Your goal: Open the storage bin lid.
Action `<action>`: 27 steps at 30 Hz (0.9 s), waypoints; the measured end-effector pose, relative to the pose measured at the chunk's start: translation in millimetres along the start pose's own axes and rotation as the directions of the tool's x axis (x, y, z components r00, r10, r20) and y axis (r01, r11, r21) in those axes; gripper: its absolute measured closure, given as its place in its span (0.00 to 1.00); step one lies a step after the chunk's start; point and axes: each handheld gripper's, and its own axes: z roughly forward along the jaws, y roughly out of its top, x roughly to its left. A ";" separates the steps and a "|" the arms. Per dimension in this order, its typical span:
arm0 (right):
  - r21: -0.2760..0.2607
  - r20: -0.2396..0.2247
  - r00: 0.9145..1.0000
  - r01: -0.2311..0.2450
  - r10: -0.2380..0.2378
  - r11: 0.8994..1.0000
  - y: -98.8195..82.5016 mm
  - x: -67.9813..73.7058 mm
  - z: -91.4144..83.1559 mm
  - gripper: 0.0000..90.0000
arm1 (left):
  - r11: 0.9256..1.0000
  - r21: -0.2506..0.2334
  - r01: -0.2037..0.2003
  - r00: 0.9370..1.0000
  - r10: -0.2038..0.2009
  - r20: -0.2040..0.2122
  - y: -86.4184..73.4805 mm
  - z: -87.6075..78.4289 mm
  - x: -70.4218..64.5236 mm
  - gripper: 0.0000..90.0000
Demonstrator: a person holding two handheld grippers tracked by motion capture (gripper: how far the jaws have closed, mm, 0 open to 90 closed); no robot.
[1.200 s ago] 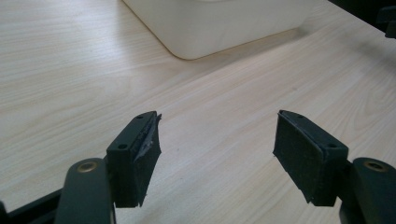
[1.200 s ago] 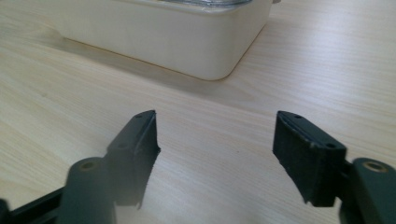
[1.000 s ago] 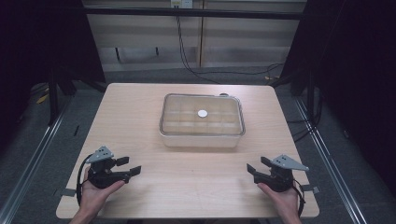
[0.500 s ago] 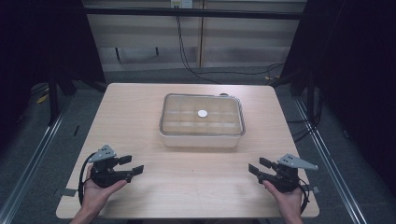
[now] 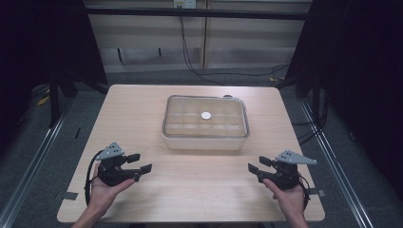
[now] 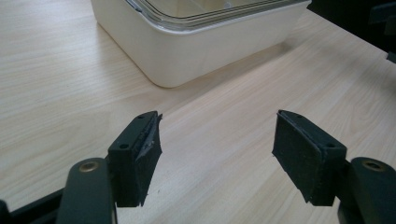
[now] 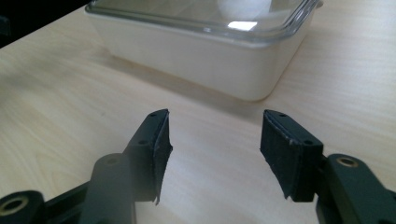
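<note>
A cream box with a clear lid stands on the far middle of the wooden table, and a small white disc lies on the lid. My left gripper rests at the near left, pointing right toward the box, open with nothing between its pads. At the near right, my right gripper points left. It is open and empty, its jaws having just been closing somewhat. The left gripper view has the open left gripper facing the box. The right gripper view has the right gripper before the box and the disc.
Bare tabletop lies between the two hands and around the box. Dark floor, metal rails and cables surround the table, and a shelf unit stands beyond its far edge.
The right hand has lifted slightly and its jaws stand a little narrower. The left hand and the box have not moved.
</note>
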 end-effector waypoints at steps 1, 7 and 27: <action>-0.005 -0.004 1.000 -0.005 0.005 1.000 5.3 -0.9 2.1 0.47 | 1.000 0.004 0.000 1.000 0.000 -0.004 1.0 1.5 -0.1 0.36; 0.007 -0.025 1.000 0.006 -0.006 1.000 15.8 -3.2 9.1 0.45 | 0.999 0.018 -0.030 0.999 0.031 -0.016 9.9 5.3 -0.2 0.36; 0.021 -0.055 0.999 0.002 -0.001 1.000 52.1 -17.0 28.3 0.36 | 0.999 0.016 -0.043 0.998 0.043 -0.040 46.2 27.8 10.0 0.37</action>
